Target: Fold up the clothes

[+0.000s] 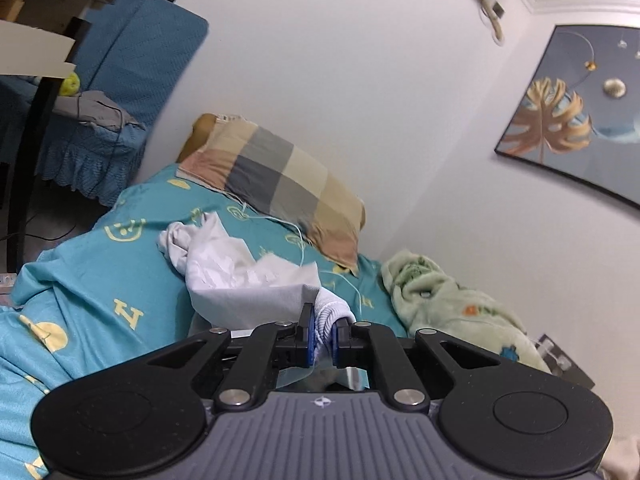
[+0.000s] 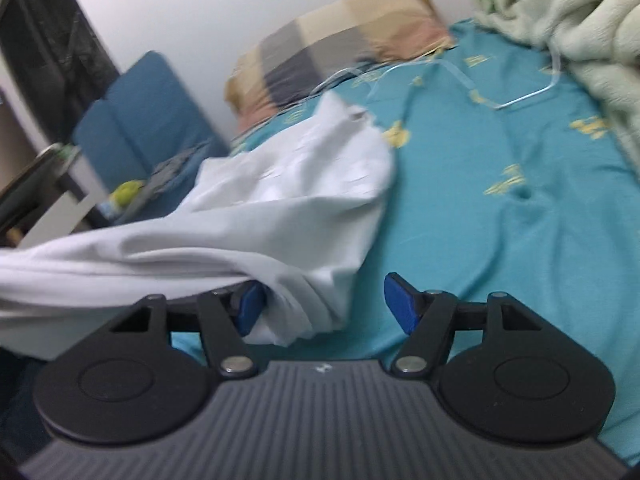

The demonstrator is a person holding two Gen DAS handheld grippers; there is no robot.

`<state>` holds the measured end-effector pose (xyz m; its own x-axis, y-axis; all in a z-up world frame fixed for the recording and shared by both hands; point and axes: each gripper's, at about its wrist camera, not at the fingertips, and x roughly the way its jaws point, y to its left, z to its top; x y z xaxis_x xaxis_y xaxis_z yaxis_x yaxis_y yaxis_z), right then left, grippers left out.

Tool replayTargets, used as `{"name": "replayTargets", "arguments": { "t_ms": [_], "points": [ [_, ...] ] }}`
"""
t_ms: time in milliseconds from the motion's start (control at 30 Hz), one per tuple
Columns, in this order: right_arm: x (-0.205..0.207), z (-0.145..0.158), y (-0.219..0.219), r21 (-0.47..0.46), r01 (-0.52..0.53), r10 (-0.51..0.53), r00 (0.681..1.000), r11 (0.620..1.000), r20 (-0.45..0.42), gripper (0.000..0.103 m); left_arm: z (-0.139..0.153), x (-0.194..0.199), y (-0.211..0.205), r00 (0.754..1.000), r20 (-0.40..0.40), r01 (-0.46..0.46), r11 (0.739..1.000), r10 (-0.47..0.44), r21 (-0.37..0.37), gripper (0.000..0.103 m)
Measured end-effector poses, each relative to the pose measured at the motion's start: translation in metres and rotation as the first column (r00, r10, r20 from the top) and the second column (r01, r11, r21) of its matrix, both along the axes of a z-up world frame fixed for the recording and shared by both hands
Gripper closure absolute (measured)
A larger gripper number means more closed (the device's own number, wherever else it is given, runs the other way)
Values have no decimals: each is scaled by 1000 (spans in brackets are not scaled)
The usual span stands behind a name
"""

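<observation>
White garment, crumpled on the teal bed sheet below the checked pillow: its ribbed edge was clenched in the left hand-held gripper, while the right hand-held gripper stood released, jaws apart, cloth lying against its left pad.

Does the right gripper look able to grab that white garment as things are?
Probably yes: the right gripper is open, and a fold of the white garment already lies between its pads, beside the left one, with nothing blocking it.

white garment | crumpled, unfolded | on teal bed, one edge lifted
</observation>
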<state>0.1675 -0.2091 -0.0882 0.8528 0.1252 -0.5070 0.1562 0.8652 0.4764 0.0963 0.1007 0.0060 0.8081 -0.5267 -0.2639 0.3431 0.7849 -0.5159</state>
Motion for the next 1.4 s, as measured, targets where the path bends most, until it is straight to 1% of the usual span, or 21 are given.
{"name": "replayTargets", "arguments": {
  "t_ms": [33,67,133,167,233,300,400,500,567,633,667,767,800,867,933,1000,1067,1200,1233,1333,1400],
  "points": [
    [-3,4,-1,2,9,-9,1000,1000,8,42,-1,1,0,1000,-3,-6,1000,6,12,95],
    [-6,8,-2,13,6,-6,1000,1000,27,63,-2,2,0,1000,-10,-11,1000,11,25,95],
    [-13,21,-5,34,-8,6,998,999,60,88,-6,4,-1,999,-29,-20,998,21,53,95],
    [-17,29,-7,43,-16,13,997,999,76,92,-8,6,-3,999,-37,-30,996,33,80,95],
    [-24,44,-11,58,-34,28,994,998,101,93,-14,12,-5,997,-63,-44,991,52,125,94],
    [-26,57,-18,54,-55,50,995,997,81,93,-22,18,-4,993,-97,-49,989,63,142,94],
    [-25,57,-28,40,-91,92,995,995,-40,93,-33,25,-9,990,-129,-39,982,63,185,94],
    [-16,33,-35,42,-100,106,976,994,-188,92,-42,29,-22,991,-133,3,976,27,217,94],
    [-11,14,-42,95,-75,98,958,993,-270,90,-48,30,-31,991,-133,36,975,-6,221,94],
    [-10,-4,-48,177,-27,83,945,984,-316,87,-51,31,-38,992,-127,56,973,-28,224,94],
    [-10,-11,-50,211,-4,76,939,978,-335,81,-53,31,-41,992,-124,65,972,-37,226,94],
    [-13,-14,-47,228,10,69,940,974,-336,72,-53,32,-42,992,-120,65,974,-39,216,94],
    [-13,-11,-43,211,-1,72,942,977,-327,69,-53,32,-40,992,-119,58,978,-34,203,94],
    [-13,-6,-30,149,-41,85,948,988,-305,51,-51,33,-34,993,-120,38,985,-18,167,94],
    [-8,-3,-15,69,-92,108,950,993,-293,47,-49,34,-29,993,-121,17,991,-1,131,94],
    [-4,-2,4,-33,-138,124,953,990,-278,47,-46,34,-25,993,-120,1,994,12,112,94],
    [0,-2,23,-168,-152,108,963,974,-247,48,-44,32,-25,993,-119,-1,995,13,102,94],
    [2,-11,41,-423,-82,1,982,902,-188,48,-42,28,-26,995,-99,-12,994,23,112,94],
    [0,-12,38,-453,-55,-30,983,890,-180,48,-43,28,-26,995,-98,-21,993,32,113,94],
    [-9,-14,24,-451,-3,-90,979,893,-185,42,-43,29,-27,991,-116,-57,989,73,135,94],
    [-17,-10,20,-434,21,-124,970,900,-210,41,-41,27,-30,988,-121,-75,984,95,160,94]
  ]
}}
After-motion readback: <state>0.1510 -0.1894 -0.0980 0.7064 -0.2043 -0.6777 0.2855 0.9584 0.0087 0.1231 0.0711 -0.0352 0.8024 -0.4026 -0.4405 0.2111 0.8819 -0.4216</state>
